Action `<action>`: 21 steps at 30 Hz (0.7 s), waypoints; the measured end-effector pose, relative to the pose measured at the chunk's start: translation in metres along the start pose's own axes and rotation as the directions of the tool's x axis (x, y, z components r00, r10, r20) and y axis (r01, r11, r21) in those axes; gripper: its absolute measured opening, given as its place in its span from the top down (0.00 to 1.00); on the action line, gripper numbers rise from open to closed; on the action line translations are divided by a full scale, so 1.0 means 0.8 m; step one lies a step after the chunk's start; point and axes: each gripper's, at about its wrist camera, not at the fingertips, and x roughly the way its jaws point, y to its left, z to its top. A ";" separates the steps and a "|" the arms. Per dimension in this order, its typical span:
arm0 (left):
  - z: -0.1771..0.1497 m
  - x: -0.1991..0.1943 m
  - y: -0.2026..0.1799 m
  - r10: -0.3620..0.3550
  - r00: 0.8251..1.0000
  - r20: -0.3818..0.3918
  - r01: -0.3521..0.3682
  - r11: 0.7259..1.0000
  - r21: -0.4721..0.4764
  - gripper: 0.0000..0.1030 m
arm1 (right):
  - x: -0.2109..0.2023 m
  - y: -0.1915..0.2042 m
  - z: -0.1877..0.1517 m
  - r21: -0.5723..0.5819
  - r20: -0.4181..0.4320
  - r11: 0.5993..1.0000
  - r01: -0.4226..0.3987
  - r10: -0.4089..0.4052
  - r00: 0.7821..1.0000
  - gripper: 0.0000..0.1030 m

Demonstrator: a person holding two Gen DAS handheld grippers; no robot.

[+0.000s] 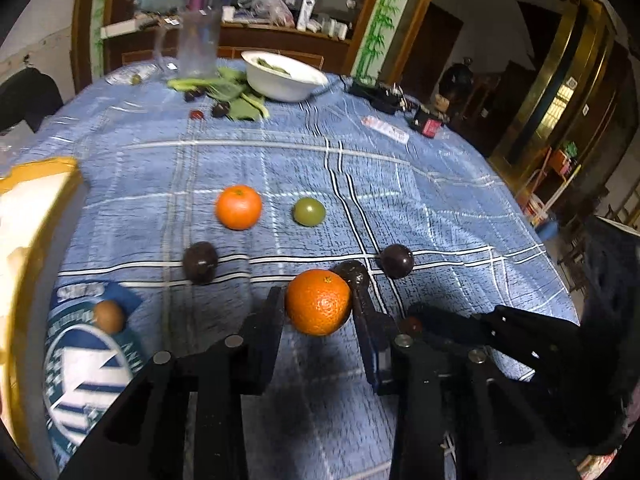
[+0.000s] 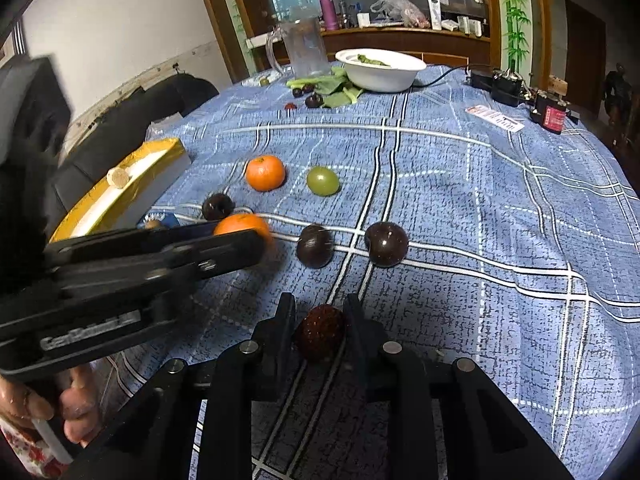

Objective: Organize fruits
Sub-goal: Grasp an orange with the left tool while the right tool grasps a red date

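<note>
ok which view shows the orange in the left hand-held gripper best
The left wrist view: the orange sits whole and sharp between the left hand-held gripper fingers. In the right wrist view, only its top shows, blurred, behind that gripper's body.

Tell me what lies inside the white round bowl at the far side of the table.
Inside the white round bowl some green leaves show above the rim. The wall of the bowl hides its bottom, so anything deeper cannot be seen. More green leaves lie outside on the blue checked tablecloth.
</note>
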 end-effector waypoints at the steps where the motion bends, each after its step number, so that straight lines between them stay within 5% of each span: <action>1: -0.002 -0.009 0.001 0.004 1.000 0.013 -0.004 1.000 -0.005 0.68 | -0.003 0.000 0.000 0.003 0.011 1.000 -0.001 0.001 1.000 0.74; 12: -0.025 -0.122 0.078 0.127 0.980 0.152 -0.104 0.983 -0.154 0.67 | -0.025 0.010 0.001 0.060 0.044 0.997 -0.049 0.047 0.998 0.74; 21: -0.057 -0.184 0.182 0.255 0.948 0.191 -0.178 0.921 -0.347 0.67 | -0.044 0.072 0.035 0.036 0.039 0.982 -0.185 0.184 0.982 0.74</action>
